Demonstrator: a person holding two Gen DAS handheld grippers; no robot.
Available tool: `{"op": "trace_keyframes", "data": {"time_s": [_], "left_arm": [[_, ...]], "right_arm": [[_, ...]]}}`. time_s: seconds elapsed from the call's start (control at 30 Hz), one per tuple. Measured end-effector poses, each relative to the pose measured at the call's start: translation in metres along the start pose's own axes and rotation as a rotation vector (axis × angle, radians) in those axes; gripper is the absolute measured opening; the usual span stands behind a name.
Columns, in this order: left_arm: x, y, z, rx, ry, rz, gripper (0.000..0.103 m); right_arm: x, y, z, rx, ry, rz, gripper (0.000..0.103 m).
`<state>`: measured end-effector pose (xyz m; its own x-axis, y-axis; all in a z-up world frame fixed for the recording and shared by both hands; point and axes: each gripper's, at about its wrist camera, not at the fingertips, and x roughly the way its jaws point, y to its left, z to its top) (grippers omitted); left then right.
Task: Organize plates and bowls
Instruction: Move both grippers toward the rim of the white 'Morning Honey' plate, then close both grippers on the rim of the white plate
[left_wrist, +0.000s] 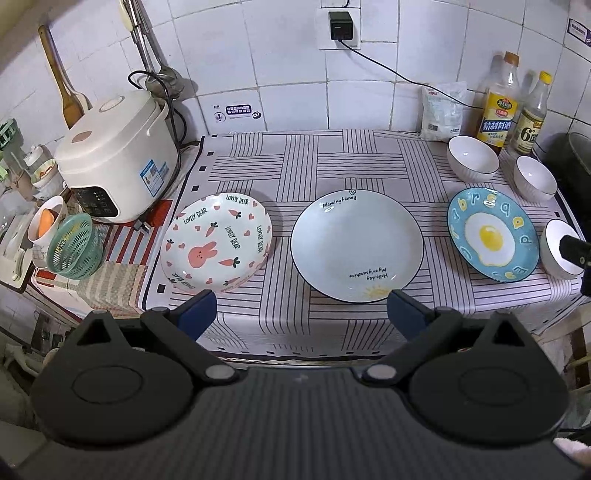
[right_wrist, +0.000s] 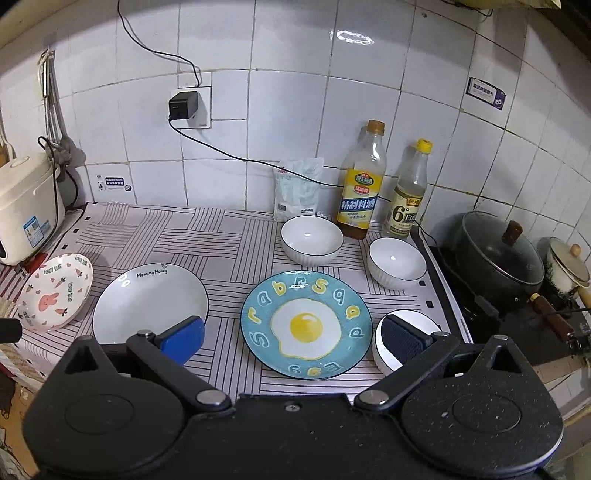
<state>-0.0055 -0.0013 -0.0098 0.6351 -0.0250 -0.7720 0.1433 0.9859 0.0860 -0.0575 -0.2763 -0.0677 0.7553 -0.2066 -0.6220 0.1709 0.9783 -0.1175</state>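
Note:
Three plates lie in a row on the striped cloth: a rabbit plate (left_wrist: 218, 242) at left, a pale "Morning Honey" plate (left_wrist: 356, 245) in the middle, a blue fried-egg plate (left_wrist: 491, 234) at right. Three white bowls stand at right: two at the back (left_wrist: 472, 158) (left_wrist: 535, 177), one at the front (left_wrist: 557, 253). My left gripper (left_wrist: 301, 314) is open and empty, above the table's front edge before the pale plate. My right gripper (right_wrist: 293, 338) is open and empty, over the near side of the egg plate (right_wrist: 306, 325), its right finger in front of the front bowl (right_wrist: 406, 321).
A rice cooker (left_wrist: 118, 155) and a green basket (left_wrist: 74, 245) stand at left. A salt bag (right_wrist: 299, 188) and two bottles (right_wrist: 362, 181) (right_wrist: 408, 192) line the back wall. A black pot (right_wrist: 498, 258) sits on the stove at right. A charger cable (right_wrist: 258, 160) runs along the wall.

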Motion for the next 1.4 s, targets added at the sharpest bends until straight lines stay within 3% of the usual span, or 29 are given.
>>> {"op": "trace_keyframes", "data": {"time_s": [0.17, 0.43, 0.5, 0.6, 0.73, 0.87, 1.0, 1.07, 1.17, 1.27, 1.4], "left_arm": [[0.003, 0.002, 0.001, -0.018, 0.052, -0.017, 0.100], [0.008, 0.003, 0.002, -0.017, 0.067, -0.010, 0.100], [0.010, 0.006, 0.002, -0.023, 0.058, -0.045, 0.100], [0.017, 0.014, 0.006, -0.060, 0.040, -0.103, 0.100], [0.042, 0.021, 0.013, -0.077, 0.023, -0.073, 0.099], [0.079, 0.031, 0.012, -0.162, 0.048, -0.109, 0.097], [0.121, 0.036, 0.000, -0.196, 0.096, -0.112, 0.092], [0.143, 0.034, -0.009, -0.206, 0.124, -0.128, 0.088], [0.176, 0.030, -0.021, -0.217, 0.166, -0.157, 0.067], [0.201, 0.025, -0.027, -0.234, 0.189, -0.170, 0.066], [0.218, 0.019, -0.029, -0.212, 0.159, -0.168, 0.063]], "right_arm": [[0.003, 0.002, 0.000, -0.006, 0.004, 0.017, 0.103], [0.003, 0.002, 0.001, -0.002, -0.003, 0.040, 0.103], [0.004, 0.002, 0.001, 0.001, -0.014, 0.066, 0.103], [0.004, 0.000, 0.001, 0.009, -0.097, 0.181, 0.103], [0.026, -0.004, -0.001, 0.007, -0.164, 0.382, 0.103], [0.070, 0.007, -0.005, -0.074, -0.121, 0.403, 0.103], [0.112, 0.019, -0.015, -0.034, -0.025, 0.474, 0.101], [0.129, 0.029, -0.025, -0.027, 0.005, 0.503, 0.096], [0.153, 0.042, -0.044, -0.005, 0.037, 0.543, 0.092], [0.177, 0.049, -0.058, 0.048, 0.076, 0.548, 0.081], [0.197, 0.054, -0.066, 0.078, 0.100, 0.558, 0.075]]}}
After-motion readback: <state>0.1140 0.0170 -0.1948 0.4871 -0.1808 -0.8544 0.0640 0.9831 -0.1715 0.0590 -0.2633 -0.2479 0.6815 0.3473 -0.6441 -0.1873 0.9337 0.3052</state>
